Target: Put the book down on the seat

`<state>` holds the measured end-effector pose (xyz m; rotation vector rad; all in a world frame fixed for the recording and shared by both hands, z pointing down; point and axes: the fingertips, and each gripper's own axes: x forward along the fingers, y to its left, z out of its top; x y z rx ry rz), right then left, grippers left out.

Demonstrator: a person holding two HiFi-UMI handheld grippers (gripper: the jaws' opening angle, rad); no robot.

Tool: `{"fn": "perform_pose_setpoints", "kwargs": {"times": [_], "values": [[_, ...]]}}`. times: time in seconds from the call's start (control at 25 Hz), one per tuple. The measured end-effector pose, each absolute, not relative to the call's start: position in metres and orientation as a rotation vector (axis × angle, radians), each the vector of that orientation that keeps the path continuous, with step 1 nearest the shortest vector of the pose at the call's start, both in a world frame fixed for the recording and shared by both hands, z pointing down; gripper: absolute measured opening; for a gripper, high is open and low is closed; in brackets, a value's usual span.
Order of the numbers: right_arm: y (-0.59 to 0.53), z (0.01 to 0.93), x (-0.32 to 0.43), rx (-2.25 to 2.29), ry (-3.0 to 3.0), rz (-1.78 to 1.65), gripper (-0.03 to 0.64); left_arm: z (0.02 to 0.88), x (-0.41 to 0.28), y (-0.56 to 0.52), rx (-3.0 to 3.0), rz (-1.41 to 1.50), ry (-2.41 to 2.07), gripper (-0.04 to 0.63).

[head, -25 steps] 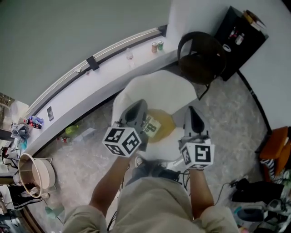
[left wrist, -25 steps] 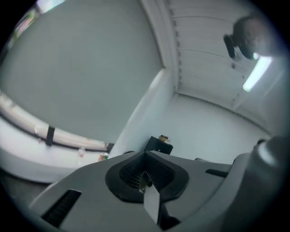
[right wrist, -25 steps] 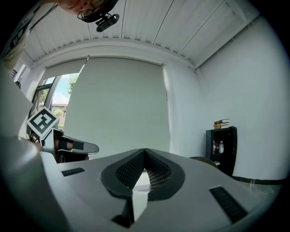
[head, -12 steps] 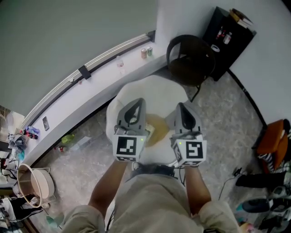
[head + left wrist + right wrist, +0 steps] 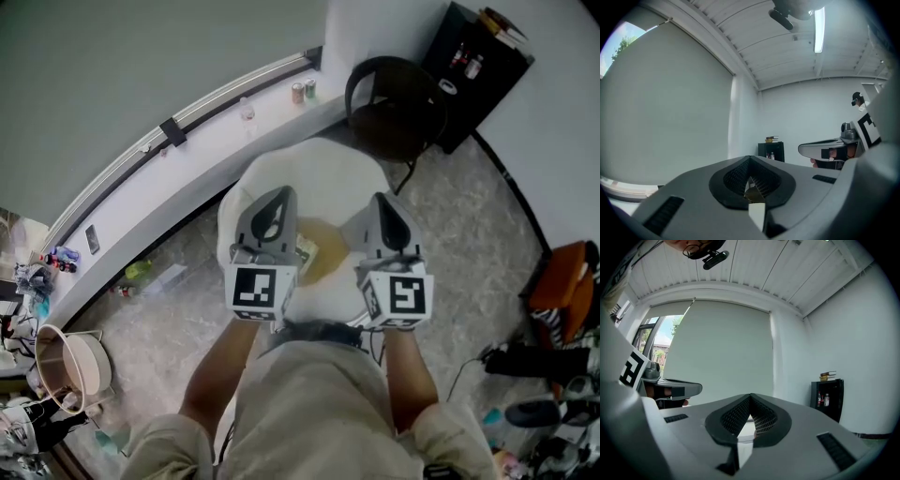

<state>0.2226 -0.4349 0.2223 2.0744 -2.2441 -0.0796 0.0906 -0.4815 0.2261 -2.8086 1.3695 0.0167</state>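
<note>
In the head view a white round seat stands in front of the person. On its yellowish middle lies the book, mostly hidden between the two grippers. My left gripper hovers over the seat's left half, shut and holding nothing. My right gripper hovers over the right half, jaws together and empty too. Both gripper views look level across the room, with the left gripper and right gripper showing closed tips. Neither of these views shows the book.
A black chair stands just behind the seat, and a black shelf with bottles sits in the far right corner. Cans rest on the curved window ledge. A pale bucket is at the left, an orange item and cables at the right.
The left gripper has straightened from a tilt beside the book and drawn back. Both grippers now sit level side by side. The book stays on the seat.
</note>
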Motion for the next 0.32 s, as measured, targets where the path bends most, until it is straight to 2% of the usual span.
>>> {"fn": "perform_pose_setpoints", "kwargs": {"times": [0.32], "values": [[-0.444, 0.229, 0.232, 2.068, -2.238, -0.116, -0.006, 0.243, 0.097, -0.492, -2.794, -0.019, 1.382, 0.006]]}}
